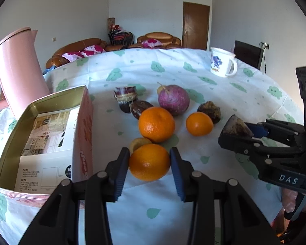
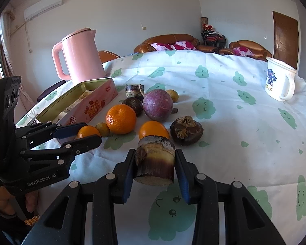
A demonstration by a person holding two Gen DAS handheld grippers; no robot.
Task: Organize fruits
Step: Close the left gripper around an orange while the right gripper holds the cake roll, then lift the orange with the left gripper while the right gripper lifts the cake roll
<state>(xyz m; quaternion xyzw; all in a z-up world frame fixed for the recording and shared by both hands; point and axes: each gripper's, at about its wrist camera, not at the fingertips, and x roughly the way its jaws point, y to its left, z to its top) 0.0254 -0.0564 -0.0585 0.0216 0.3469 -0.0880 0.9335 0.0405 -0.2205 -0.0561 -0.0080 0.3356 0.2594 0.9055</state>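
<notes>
Nearest your left wrist camera is the left gripper (image 1: 150, 162), its blue pads pinching a small orange (image 1: 149, 162) that sits on the cloud-print tablecloth (image 1: 224, 94); both pads touch the peel. To the left, just beside that hand, stands the open pink tin (image 1: 82, 126), with printed paper lying inside and no fruit visible in it. Far left behind it is the pink kettle (image 1: 20, 67).

Moving right, the loose pile lies beyond your held orange: a small yellowish fruit (image 1: 138, 143) touching it, a larger orange (image 1: 156, 124), a purple round fruit (image 1: 174, 99), a third orange (image 1: 199, 123) and a dark water chestnut (image 1: 209, 110) behind that one. Further right, your right gripper (image 2: 154, 163) is clamped on a sugarcane piece (image 2: 155, 161), held upright between the pads and seemingly just clear of the cloth. Far right stands a white mug (image 1: 222, 62).

You appear to be at the pick-up step, with a piece gripped in each hand and nothing yet sorted. The next move likely calls for lifting the orange straight up, clear of the yellowish fruit, then swinging left over the tin's rim before you let go. Both grippers point forward and downward at the table, side by side, well apart from each other.
</notes>
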